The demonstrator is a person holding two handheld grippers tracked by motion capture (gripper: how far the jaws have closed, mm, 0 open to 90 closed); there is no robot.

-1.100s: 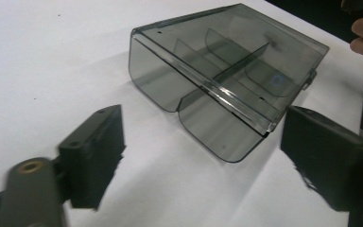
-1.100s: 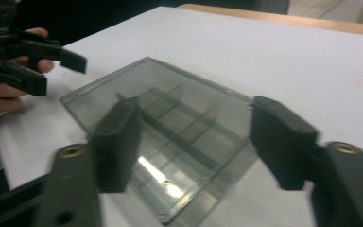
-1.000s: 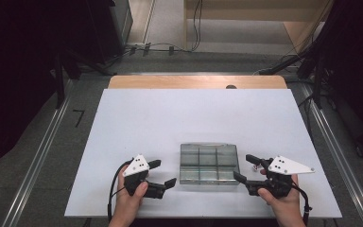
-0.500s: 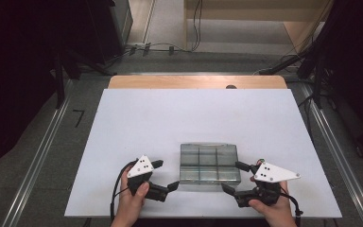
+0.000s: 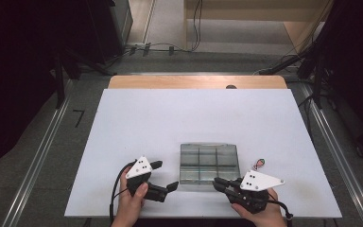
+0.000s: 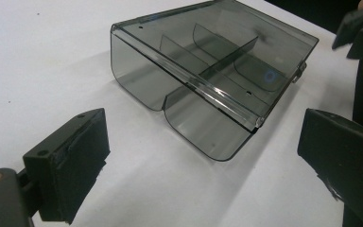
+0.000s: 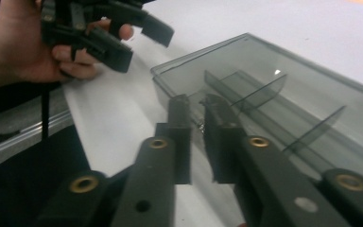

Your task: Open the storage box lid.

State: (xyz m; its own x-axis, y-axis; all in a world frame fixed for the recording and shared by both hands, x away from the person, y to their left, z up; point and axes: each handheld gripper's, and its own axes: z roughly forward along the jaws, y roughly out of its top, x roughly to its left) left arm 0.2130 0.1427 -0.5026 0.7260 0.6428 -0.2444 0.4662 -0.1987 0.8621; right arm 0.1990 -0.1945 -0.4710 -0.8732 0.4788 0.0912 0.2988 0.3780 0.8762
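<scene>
I've got the smoky clear divider box (image 5: pixel 209 162) lying lid shut on the white table (image 5: pixel 170 118), near its front edge. My left gripper (image 5: pixel 166 176) sits just left of the box's front-left corner, jaws wide apart w/ nothing between them, aimed at the box. My right gripper (image 5: pixel 219 183) is at the box's front-right corner; jaws have just been closing and are now nearly together, a thin gap left. Can't tell if the tips touch the box. A small red bit (image 5: pixel 259 163) lies just right of the box.

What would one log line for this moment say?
scene: smoky clear divided box, lid shut, on white table | left gripper: open, beside box | right gripper: jaws just closed at box's near edge, nothing visibly held
</scene>
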